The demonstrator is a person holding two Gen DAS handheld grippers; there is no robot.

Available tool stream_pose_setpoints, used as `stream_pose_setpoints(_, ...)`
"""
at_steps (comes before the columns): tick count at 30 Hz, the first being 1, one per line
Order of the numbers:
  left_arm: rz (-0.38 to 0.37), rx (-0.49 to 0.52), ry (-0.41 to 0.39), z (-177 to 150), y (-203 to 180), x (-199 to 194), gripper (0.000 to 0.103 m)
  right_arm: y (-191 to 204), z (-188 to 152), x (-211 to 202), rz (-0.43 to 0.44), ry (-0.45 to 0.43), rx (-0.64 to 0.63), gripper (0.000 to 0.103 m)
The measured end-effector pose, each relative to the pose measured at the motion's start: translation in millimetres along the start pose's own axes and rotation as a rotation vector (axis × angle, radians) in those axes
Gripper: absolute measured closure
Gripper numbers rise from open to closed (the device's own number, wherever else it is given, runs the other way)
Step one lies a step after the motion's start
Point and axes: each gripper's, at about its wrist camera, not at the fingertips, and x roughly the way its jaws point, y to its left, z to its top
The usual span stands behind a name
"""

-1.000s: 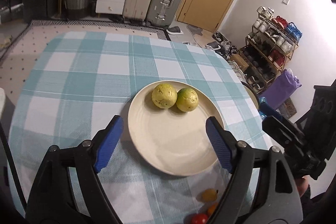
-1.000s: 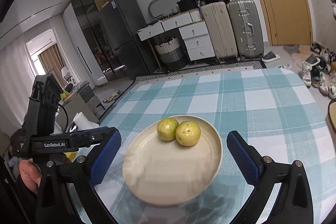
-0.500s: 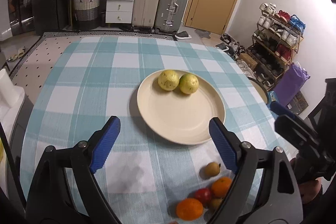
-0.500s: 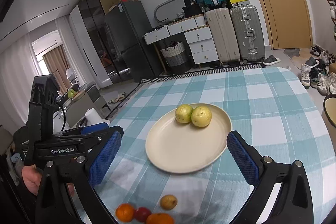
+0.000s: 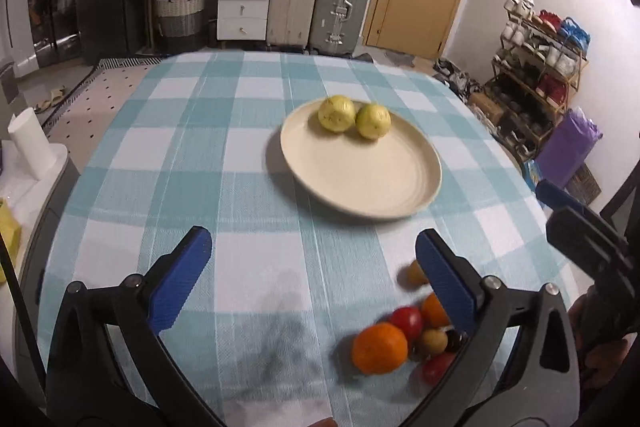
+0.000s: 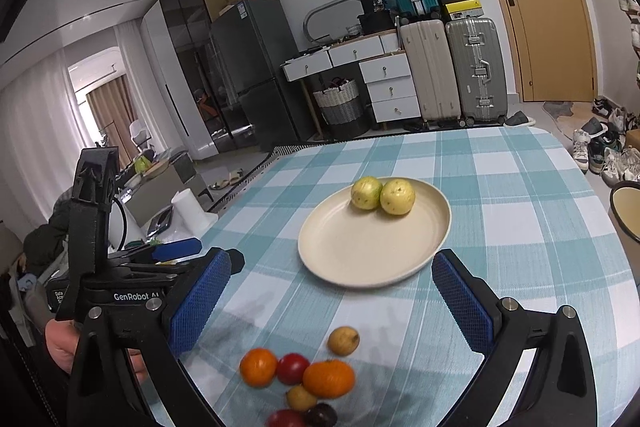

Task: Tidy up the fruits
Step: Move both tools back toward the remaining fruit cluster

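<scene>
A cream plate (image 5: 392,195) (image 6: 344,259) sits on the checked tablecloth and holds two yellow-green fruits (image 5: 337,113) (image 6: 397,196) at its far rim. Near the front edge lies a cluster of small fruits: an orange (image 5: 379,347) (image 6: 329,378), a second orange (image 6: 258,367), a red tomato (image 5: 407,321) (image 6: 293,368) and small yellow-brown fruits (image 6: 343,339). My left gripper (image 5: 308,283) is open and empty above the cloth, left of the cluster. My right gripper (image 6: 332,303) is open and empty above the cluster, short of the plate.
The left gripper's body shows at the left of the right wrist view (image 6: 120,267). Another dish rim (image 6: 626,211) pokes in at the table's right edge. Suitcases (image 5: 340,7), drawers and a shoe rack (image 5: 536,75) stand beyond the table.
Both grippers have pulled back and up from the plate toward the table's front. The plate now looks farther away and the fruit cluster has come into view.
</scene>
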Motion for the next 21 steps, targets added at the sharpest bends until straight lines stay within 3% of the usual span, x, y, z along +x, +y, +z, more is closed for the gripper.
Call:
stream_pose_setpoints(12,-0.068,-0.014,0.131,-49,0,19,0.001,4,-27,-6,-0.003,0.036,0.021,0.000)
stream_pose_setpoints(21,-0.094,-0.021,0.173,-61,0,29,0.001,-2,-38,-7,-0.010,0.064,0.043,0.000)
